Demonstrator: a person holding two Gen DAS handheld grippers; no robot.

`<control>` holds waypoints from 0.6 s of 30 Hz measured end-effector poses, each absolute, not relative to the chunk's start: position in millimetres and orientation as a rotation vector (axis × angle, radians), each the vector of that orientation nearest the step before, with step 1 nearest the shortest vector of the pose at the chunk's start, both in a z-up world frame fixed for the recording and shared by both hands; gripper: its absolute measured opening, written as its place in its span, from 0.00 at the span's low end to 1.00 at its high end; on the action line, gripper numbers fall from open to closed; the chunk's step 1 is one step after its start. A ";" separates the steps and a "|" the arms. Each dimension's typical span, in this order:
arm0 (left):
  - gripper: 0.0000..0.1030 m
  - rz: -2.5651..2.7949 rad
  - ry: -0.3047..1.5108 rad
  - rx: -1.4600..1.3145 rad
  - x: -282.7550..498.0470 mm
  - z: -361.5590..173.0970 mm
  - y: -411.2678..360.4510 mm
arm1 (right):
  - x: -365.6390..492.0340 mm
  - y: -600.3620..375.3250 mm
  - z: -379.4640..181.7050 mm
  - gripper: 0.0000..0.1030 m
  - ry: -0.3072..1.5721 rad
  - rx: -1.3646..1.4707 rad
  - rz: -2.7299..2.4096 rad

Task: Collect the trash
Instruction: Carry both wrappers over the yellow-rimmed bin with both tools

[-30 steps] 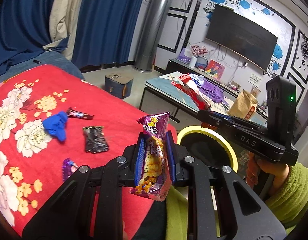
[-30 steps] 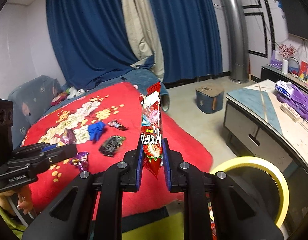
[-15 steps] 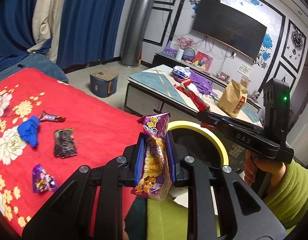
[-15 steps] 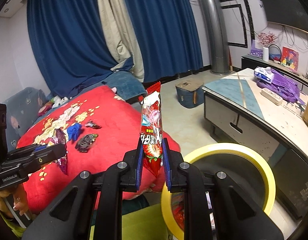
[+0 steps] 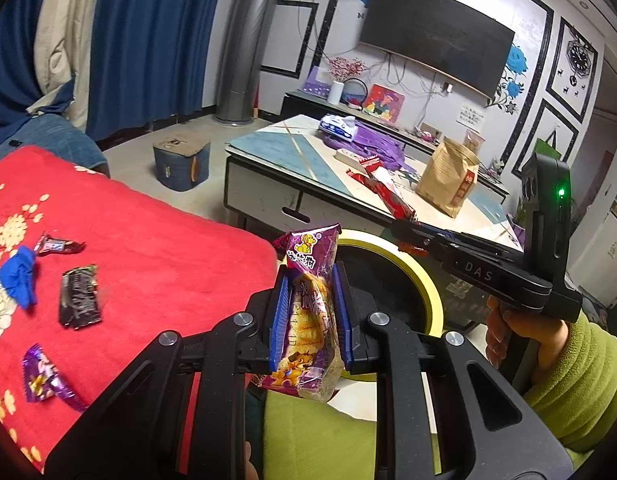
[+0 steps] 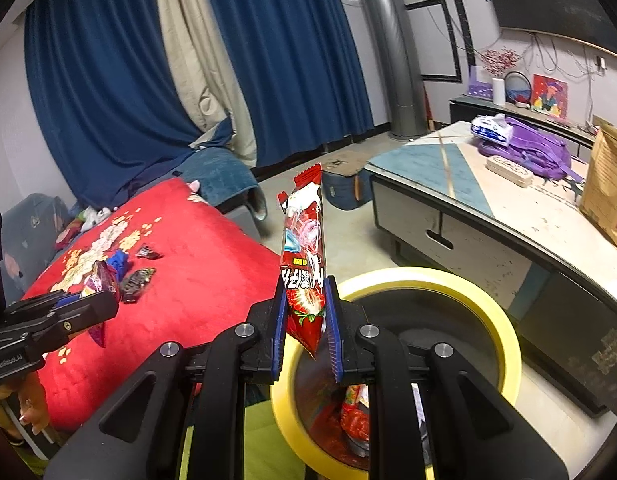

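left wrist view, left fingers [image 5: 310,318] clamping purple dog-logo snack wrapper [image 5: 308,316]; right fingers [image 6: 306,334] pinching red strawberry wrapper [image 6: 304,264], "das" lettering

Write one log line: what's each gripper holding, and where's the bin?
left gripper: shut on purple snack packet | right gripper: shut on red wrapper | yellow-rimmed bin: just ahead, below

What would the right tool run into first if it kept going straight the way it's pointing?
Most likely the yellow-rimmed bin, just ahead and below the right tool, which is shut on the red snack wrapper. Depth is unclear.
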State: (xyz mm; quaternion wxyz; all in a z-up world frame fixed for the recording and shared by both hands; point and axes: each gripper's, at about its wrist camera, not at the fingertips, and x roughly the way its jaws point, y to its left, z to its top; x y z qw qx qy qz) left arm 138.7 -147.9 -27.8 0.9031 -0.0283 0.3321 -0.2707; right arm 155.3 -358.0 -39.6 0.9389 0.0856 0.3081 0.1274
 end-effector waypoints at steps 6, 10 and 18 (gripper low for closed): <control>0.15 -0.593 0.701 -0.042 144.9 -32.9 -163.3 | 152.5 -377.3 -52.0 0.17 0.649 0.193 0.212; 0.15 -0.615 0.712 -0.031 146.7 -38.4 -173.4 | 150.5 -391.4 -61.2 0.17 0.662 0.208 0.178; 0.15 -0.657 0.749 -0.008 155.1 -52.1 -195.9 | 147.0 -410.7 -74.0 0.17 0.683 0.225 0.125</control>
